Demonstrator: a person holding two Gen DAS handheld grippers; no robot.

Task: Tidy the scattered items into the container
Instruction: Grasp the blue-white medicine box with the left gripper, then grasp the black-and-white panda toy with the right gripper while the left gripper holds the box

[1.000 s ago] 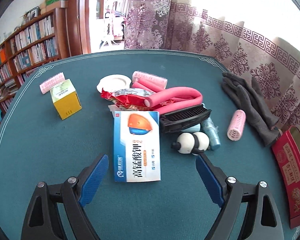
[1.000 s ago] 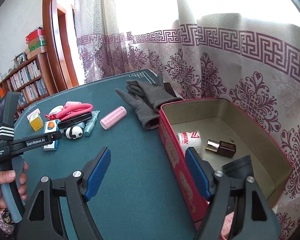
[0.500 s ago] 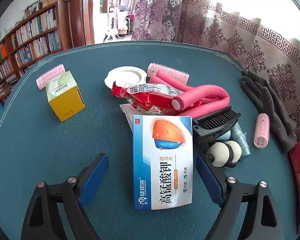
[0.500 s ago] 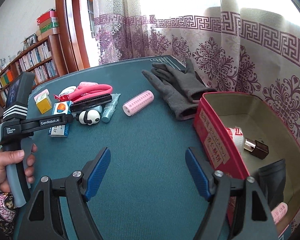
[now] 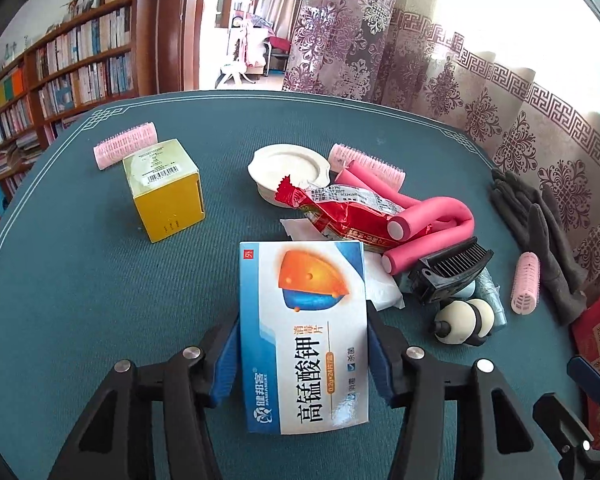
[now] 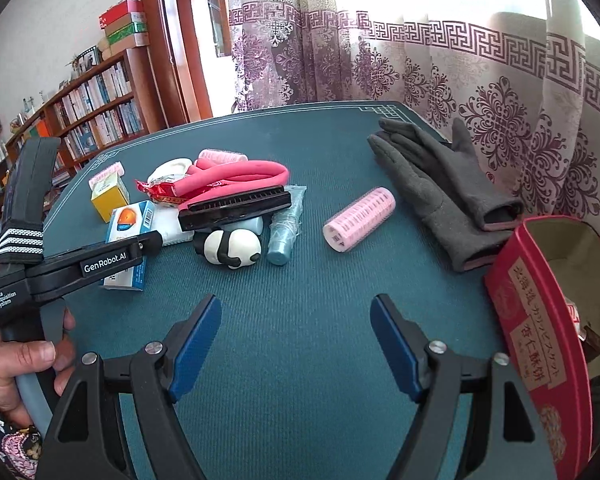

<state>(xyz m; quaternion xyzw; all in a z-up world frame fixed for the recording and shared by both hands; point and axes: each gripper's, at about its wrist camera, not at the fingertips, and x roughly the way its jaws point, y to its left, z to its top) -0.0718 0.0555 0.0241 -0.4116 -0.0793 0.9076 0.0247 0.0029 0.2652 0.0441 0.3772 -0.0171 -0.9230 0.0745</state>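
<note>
My left gripper (image 5: 302, 354) is shut on a blue and white medicine box (image 5: 300, 332) that lies on the green table; its pads press the box's two long sides. The box also shows in the right wrist view (image 6: 130, 236), partly behind the left gripper's body (image 6: 80, 268). My right gripper (image 6: 296, 344) is open and empty above bare table. The red tin container (image 6: 540, 344) stands open at the right, with some items inside. A pink hair roller (image 6: 359, 219) lies ahead of the right gripper.
A pile holds pink foam rods (image 5: 428, 220), a red snack packet (image 5: 340, 212), a black comb (image 5: 450, 272), a panda toy (image 6: 230, 248), a blue tube (image 6: 284, 232) and a white dish (image 5: 288, 168). A yellow box (image 5: 168, 196) and grey gloves (image 6: 444, 188) lie apart.
My left gripper moved forward over the medicine box and shut on it. My right gripper swung left, away from the tin, and stayed open.
</note>
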